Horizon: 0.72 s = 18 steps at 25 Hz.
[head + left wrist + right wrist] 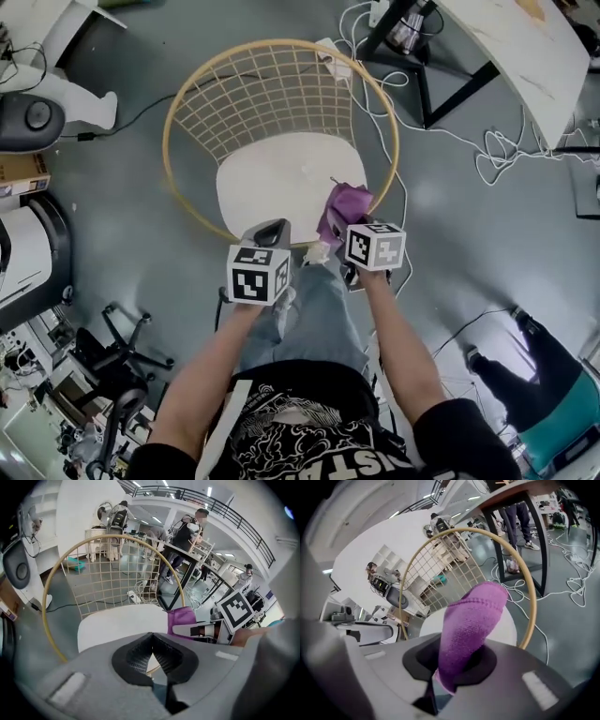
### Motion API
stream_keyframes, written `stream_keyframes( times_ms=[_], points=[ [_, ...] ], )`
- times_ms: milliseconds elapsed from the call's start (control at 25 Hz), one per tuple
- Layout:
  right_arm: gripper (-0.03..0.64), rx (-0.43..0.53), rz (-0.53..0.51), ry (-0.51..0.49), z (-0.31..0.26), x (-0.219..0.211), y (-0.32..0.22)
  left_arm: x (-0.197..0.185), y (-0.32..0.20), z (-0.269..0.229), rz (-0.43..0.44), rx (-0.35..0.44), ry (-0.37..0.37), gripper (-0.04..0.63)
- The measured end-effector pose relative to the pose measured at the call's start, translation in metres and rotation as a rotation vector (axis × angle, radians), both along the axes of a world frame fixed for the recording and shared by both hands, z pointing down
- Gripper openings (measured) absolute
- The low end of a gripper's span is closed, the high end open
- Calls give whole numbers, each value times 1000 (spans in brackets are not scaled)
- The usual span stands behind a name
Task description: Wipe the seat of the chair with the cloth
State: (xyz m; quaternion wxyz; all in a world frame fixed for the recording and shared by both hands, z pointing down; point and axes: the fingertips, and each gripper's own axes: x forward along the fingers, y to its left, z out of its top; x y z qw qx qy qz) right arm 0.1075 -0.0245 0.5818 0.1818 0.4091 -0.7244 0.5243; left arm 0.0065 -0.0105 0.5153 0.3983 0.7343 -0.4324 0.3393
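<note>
A round chair (265, 92) with a wire-grid back and a tan hoop frame is shown on a grey floor (122, 197). Its white seat (270, 186) is seen near the two grippers. The left gripper (152, 654) is held closed and empty at the seat's near edge. The right gripper (457, 663) is clamped on the purple cloth (343, 206), which is held at the seat's near right edge.
</note>
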Motion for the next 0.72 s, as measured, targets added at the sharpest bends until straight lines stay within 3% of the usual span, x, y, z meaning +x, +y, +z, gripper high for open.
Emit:
stream_keyframes(
  times_ms=[520,720],
  points=[
    [58,236,-53,12,-130,-68,-10,-35,-12,-91,-25,202,67,2],
    [58,325,-49,34,-178,-88,3,-39,-5,-125,3,282,102,2]
  ],
)
